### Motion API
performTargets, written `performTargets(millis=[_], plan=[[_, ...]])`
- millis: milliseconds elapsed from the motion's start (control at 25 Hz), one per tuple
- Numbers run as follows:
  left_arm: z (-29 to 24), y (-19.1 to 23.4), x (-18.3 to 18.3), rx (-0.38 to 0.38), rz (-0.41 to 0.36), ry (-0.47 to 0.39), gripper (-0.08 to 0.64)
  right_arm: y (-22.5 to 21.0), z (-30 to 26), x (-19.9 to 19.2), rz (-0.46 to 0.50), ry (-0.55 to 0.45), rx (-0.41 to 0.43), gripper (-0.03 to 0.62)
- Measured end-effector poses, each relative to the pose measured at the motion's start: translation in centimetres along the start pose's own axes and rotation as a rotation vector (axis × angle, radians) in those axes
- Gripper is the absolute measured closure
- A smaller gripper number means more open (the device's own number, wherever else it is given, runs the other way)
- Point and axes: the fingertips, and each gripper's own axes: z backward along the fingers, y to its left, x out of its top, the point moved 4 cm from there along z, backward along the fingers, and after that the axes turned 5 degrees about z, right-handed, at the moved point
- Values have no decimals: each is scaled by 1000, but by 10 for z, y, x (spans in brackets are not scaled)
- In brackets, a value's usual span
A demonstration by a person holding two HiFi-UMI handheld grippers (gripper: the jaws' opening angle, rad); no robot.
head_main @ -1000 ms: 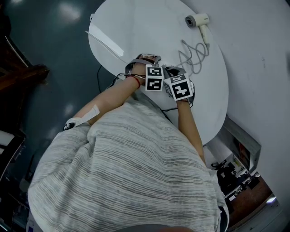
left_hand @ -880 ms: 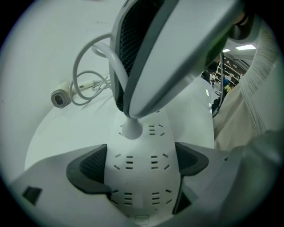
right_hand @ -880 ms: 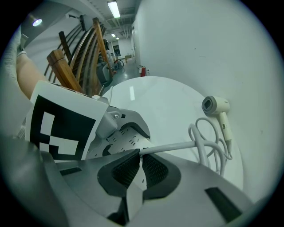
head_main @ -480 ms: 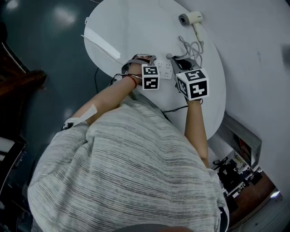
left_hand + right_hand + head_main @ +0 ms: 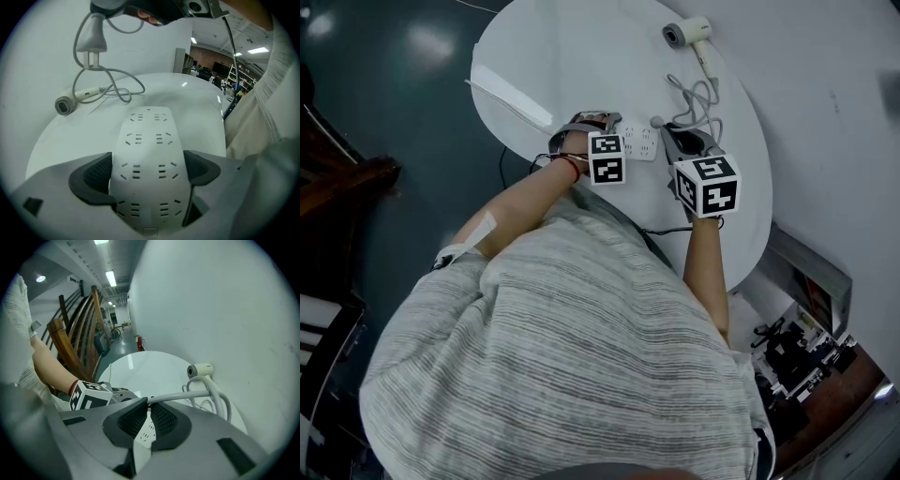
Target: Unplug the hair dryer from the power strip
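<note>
Grey plug [image 5: 92,44] hangs clear; my right tool [image 5: 148,405] pinches its cord [image 5: 187,394], left tool [image 5: 147,172] clamps the power strip [image 5: 147,133], so lift gently.

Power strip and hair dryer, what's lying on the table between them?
Only loose loops of the dryer's grey cord lie between the power strip and hair dryer, shown in the left gripper view.

Head cam: we look steeply down past our torso onto the round table [image 5: 581,66]. L gripper cam sits close over the power strip [image 5: 147,164]; R gripper cam rides higher. All share the hair dryer [image 5: 686,32].
</note>
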Motion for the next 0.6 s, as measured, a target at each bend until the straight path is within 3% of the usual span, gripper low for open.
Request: performTargets(millis=[160, 320, 560, 600], plan=[[5, 1, 3, 27, -20, -86, 91, -2, -3, -12, -23, -17, -17, 554], [20, 4, 3, 58, 15, -165, 91, 0, -13, -28, -41, -15, -28, 554], [59, 13, 8, 48, 197, -338, 95, -1, -33, -43, -59, -44, -57, 554], [68, 14, 9, 45, 227, -374, 129, 0, -36, -44, -58, -48, -60, 554]])
